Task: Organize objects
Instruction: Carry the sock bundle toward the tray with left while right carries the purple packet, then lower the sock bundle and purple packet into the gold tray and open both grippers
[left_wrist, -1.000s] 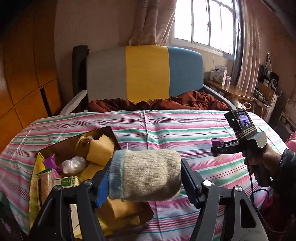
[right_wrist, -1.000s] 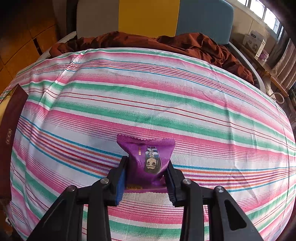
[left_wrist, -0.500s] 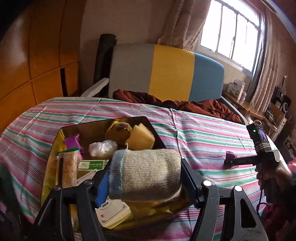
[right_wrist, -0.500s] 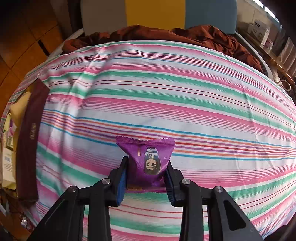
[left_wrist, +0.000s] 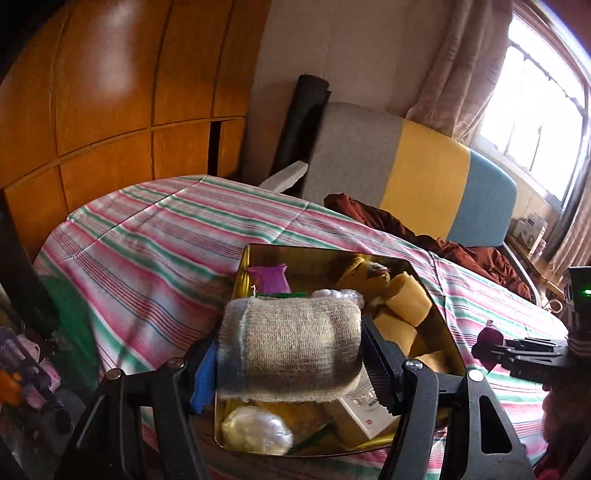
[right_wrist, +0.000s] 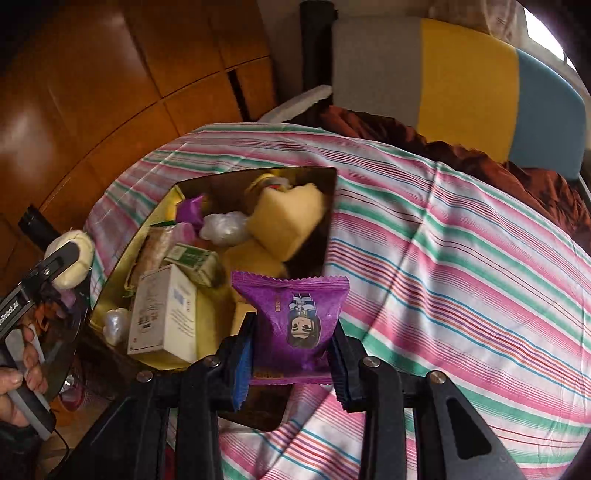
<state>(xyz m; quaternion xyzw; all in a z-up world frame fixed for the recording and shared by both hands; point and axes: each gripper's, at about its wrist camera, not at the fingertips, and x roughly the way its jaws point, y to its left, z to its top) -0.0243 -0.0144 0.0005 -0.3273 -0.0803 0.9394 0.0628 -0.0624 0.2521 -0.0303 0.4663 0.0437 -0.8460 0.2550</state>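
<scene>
My left gripper (left_wrist: 291, 354) is shut on a rolled beige knitted sock (left_wrist: 291, 350) and holds it above the near part of a gold tin box (left_wrist: 243, 266). My right gripper (right_wrist: 291, 347) is shut on a purple snack packet (right_wrist: 295, 314) and holds it over the tin's (right_wrist: 332, 206) near right corner. The tin holds yellow sponge blocks (right_wrist: 288, 218), a white carton (right_wrist: 166, 314), a green box (right_wrist: 194, 260), crumpled plastic (right_wrist: 223, 227) and another purple packet (left_wrist: 269, 278). The right gripper shows in the left wrist view (left_wrist: 491, 341), the left one in the right wrist view (right_wrist: 55, 266).
The tin sits on a table under a pink, green and white striped cloth (right_wrist: 461, 258). Behind it stands a chair with a grey, yellow and blue back (left_wrist: 406, 170) and a brown cloth (left_wrist: 373, 218) on its seat. Wooden cabinets (left_wrist: 110, 92) stand at the left.
Both grippers have swung left toward the tin, each keeping its load. The sock now hangs over the tin's near part and the purple packet has come from the bare cloth to the tin's corner.
</scene>
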